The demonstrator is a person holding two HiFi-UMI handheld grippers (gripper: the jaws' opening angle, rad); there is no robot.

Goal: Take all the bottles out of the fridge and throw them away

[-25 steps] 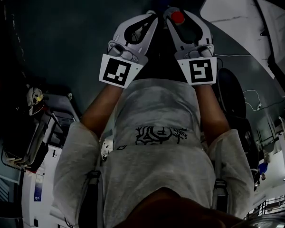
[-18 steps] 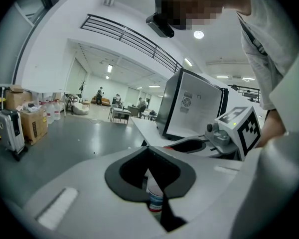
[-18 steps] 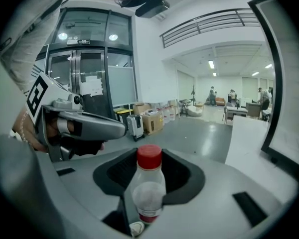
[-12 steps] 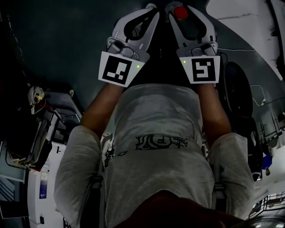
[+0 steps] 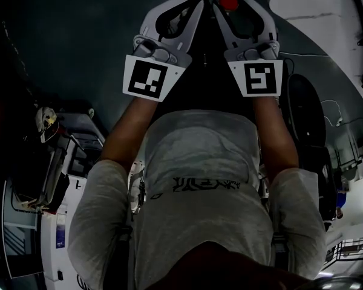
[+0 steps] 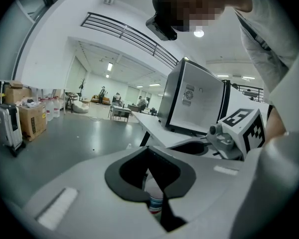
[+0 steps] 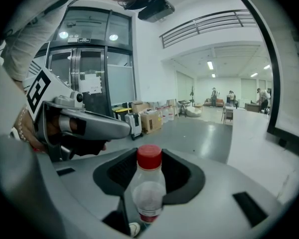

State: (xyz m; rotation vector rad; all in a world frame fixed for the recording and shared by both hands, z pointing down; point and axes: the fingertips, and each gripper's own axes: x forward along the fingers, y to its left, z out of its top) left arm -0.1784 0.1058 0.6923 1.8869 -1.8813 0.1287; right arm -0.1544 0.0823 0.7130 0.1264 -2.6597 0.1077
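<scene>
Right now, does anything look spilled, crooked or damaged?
Nothing stands out. The red-capped bottle stands upright in the right gripper, its cap on, and no spill is visible.

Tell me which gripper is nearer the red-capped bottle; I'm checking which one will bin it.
Right. The right gripper is clamped on the red-capped bottle; the left gripper, shut on a second bottle, is alongside, apart from it.

There are two grippers, the left gripper point(image 5: 191, 6) and the right gripper point(image 5: 221, 0) near 12 o'clock in the head view, two marker cubes point(image 5: 147, 78), one red-capped bottle point(image 7: 148, 183), one labelled bottle point(image 6: 156, 201) at 6 o'clock in the left gripper view, and one suitcase point(image 6: 9, 126) and two cardboard boxes point(image 6: 33, 121) at 9 o'clock there.
</scene>
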